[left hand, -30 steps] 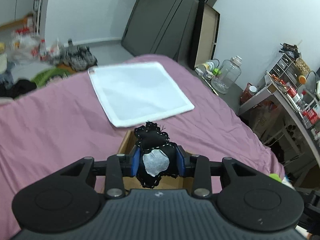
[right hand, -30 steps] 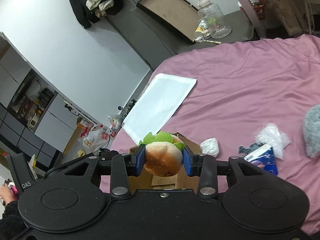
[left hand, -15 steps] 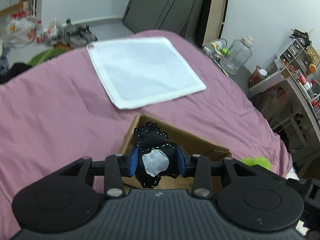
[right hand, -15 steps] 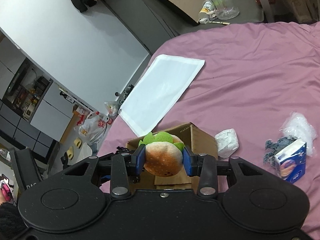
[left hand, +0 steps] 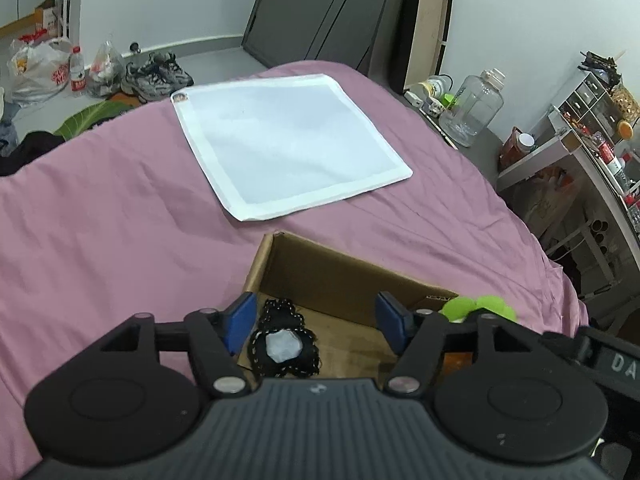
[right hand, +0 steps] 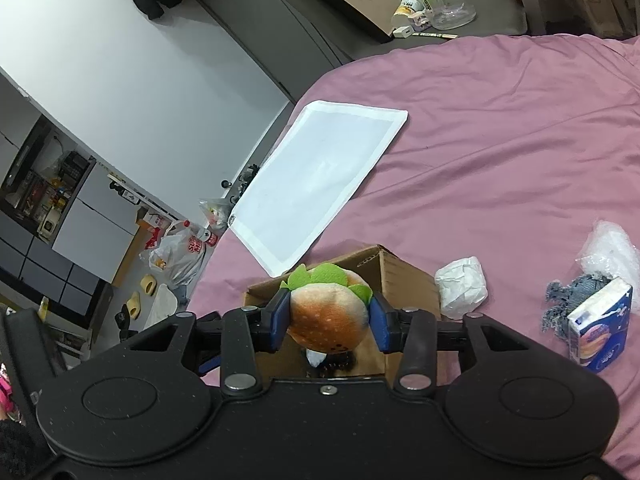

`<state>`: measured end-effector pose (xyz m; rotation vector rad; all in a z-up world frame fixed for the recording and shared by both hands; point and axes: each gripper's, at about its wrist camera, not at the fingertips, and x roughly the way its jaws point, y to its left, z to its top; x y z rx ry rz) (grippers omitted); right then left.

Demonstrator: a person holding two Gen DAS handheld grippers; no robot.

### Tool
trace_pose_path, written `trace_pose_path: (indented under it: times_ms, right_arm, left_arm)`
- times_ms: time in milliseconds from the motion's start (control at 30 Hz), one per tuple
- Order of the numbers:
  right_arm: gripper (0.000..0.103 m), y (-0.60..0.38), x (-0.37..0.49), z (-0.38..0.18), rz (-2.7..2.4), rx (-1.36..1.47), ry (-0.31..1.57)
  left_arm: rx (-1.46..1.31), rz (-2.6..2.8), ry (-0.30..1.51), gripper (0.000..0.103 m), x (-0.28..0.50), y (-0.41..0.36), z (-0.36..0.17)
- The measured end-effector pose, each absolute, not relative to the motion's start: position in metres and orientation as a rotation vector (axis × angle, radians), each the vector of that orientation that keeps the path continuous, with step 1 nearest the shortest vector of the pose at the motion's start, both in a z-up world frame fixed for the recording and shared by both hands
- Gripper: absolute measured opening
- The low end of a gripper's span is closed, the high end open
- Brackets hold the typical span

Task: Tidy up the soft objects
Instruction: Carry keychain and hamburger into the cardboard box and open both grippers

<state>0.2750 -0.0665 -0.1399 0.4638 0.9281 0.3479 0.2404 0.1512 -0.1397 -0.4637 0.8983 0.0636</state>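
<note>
Left wrist view: your left gripper (left hand: 316, 320) is spread wide, gripping nothing. The black plush (left hand: 285, 340), dark fabric with pale stitched edging and a grey patch, lies on the floor of the cardboard box (left hand: 340, 276), by the box's left wall, between your blue pads (left hand: 239, 319) but apart from them. Box sits on the purple bed sheet (left hand: 100, 220), just below the near corner of the white flat pad (left hand: 286, 144). Green plush bits show past the box's right corner.

Right wrist view: your right gripper (right hand: 329, 317) is clamped on the burger plush (right hand: 329, 314), pads on both sides of the bun. It hangs over the open box; whether it touches the rim, can't tell. Fuzzy, squashy, light, so it should drop cleanly and won't break. Grip the bun's middle, not the floppy felt lettuce. Toward the bed's right side: crumpled white wad (right hand: 462, 286), tissue pack (right hand: 600, 334), grey knit scrap (right hand: 568, 300), clear plastic wrap (right hand: 612, 250). All look light; take them by their bulk.
</note>
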Motion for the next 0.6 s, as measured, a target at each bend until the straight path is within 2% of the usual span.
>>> trace_pose_path:
  times_ms: [167,200,400,600]
  right_arm:
    - [0.060,-0.070,0.274,-0.136,0.357,0.476,0.926]
    - [0.061,-0.073,0.272,-0.135,0.346,0.476,0.920]
    - [0.066,-0.113,0.256,-0.127,0.276,0.479,0.892]
    - [0.069,-0.157,0.239,-0.122,0.214,0.482,0.868]
  left_arm:
    - [-0.478,0.091,0.891,0.068,0.236,0.152,-0.137]
    - [-0.479,0.103,0.890,0.072,0.236,0.151,-0.137]
    - [-0.430,0.123,0.879,0.080,0.235,0.141,-0.130]
    - [-0.356,0.102,0.867,0.082,0.227,0.121,-0.123]
